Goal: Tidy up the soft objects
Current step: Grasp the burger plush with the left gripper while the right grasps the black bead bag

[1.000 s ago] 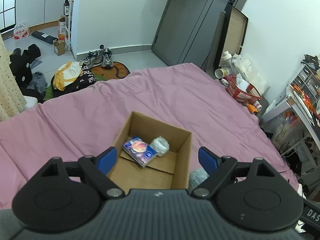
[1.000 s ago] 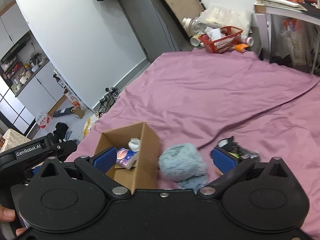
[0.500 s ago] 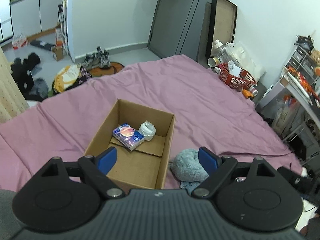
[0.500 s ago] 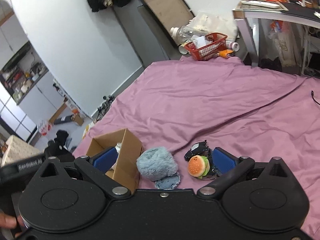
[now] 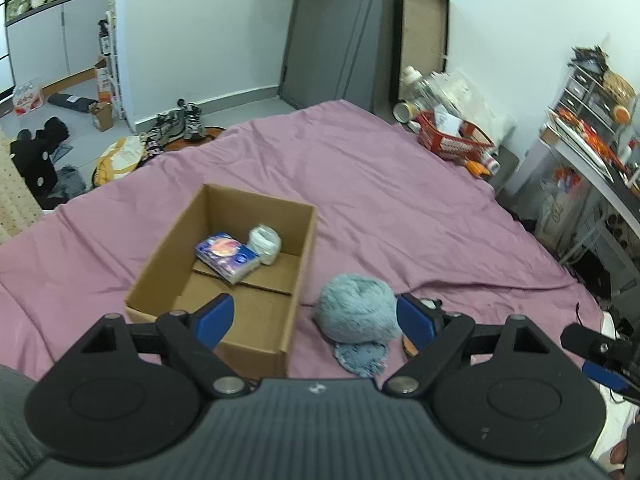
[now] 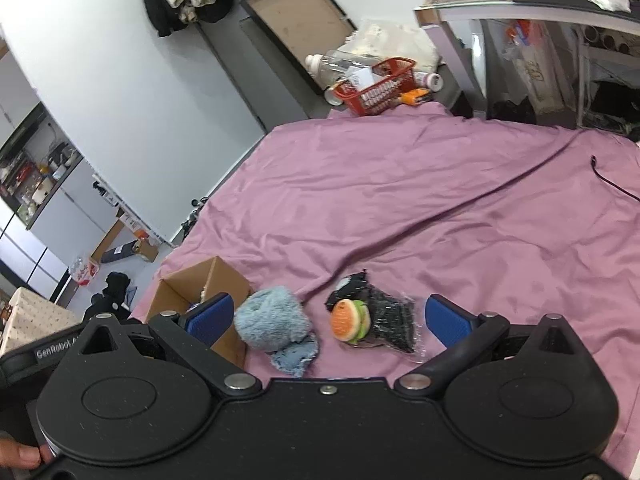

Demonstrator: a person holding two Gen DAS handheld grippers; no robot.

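Observation:
An open cardboard box [image 5: 296, 256] [image 6: 224, 280] sits on the pink bedsheet [image 5: 380, 184]. Inside it lie a blue tissue pack [image 5: 226, 256] and a white rolled bundle [image 5: 264, 240]. Right of the box rests a fluffy blue-grey ball [image 5: 356, 308] [image 6: 272, 318] on a blue cloth scrap [image 6: 296, 354]. A plush burger [image 6: 350, 320] leans on a black wrapped item [image 6: 390, 320]. My left gripper [image 5: 316, 318] hangs open above the box's near corner and the ball. My right gripper [image 6: 328, 318] is open too, with the ball and burger showing between its fingers, farther off on the sheet.
A red basket [image 5: 452, 140] [image 6: 380, 86] with bottles stands past the bed's far corner. A desk and drawers [image 5: 592, 128] line the right side. Shoes and clothes [image 5: 176, 128] lie on the floor to the left. A black cable [image 6: 612, 182] trails on the sheet.
Both grippers have drawn back from the box. The box now appears farther away, and the fluffy ball, burger and black item have come fully into view. Both stay open.

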